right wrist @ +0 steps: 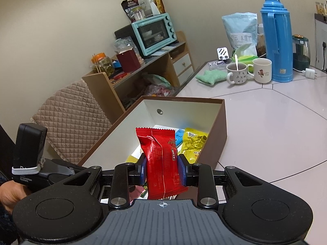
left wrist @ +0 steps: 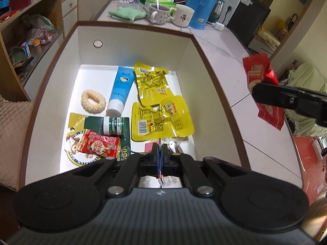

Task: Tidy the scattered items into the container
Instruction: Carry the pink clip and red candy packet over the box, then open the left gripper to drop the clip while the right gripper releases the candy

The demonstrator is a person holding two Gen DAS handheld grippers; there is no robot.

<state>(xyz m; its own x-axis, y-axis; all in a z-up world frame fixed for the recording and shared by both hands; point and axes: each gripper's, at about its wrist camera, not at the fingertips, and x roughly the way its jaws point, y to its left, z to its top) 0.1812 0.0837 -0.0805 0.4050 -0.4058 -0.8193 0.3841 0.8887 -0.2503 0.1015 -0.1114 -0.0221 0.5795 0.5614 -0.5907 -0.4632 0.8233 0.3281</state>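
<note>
A pale tiled counter fills the right of the right wrist view. At lower centre the right gripper clenches a red snack packet before the brown box. Left gripper, fingers pressed together with nothing between, sits over the box's contents.

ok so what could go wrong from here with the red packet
1. The right gripper holds the red packet beside the box, outside its right wall as the left wrist view shows. Released now, it would likely land on the table.
2. The packet looks glossy and is pinched only across its middle, so it could slip or twist on the way.
3. The left gripper hangs shut low over the box, so the two could bump as the packet comes in.
</note>
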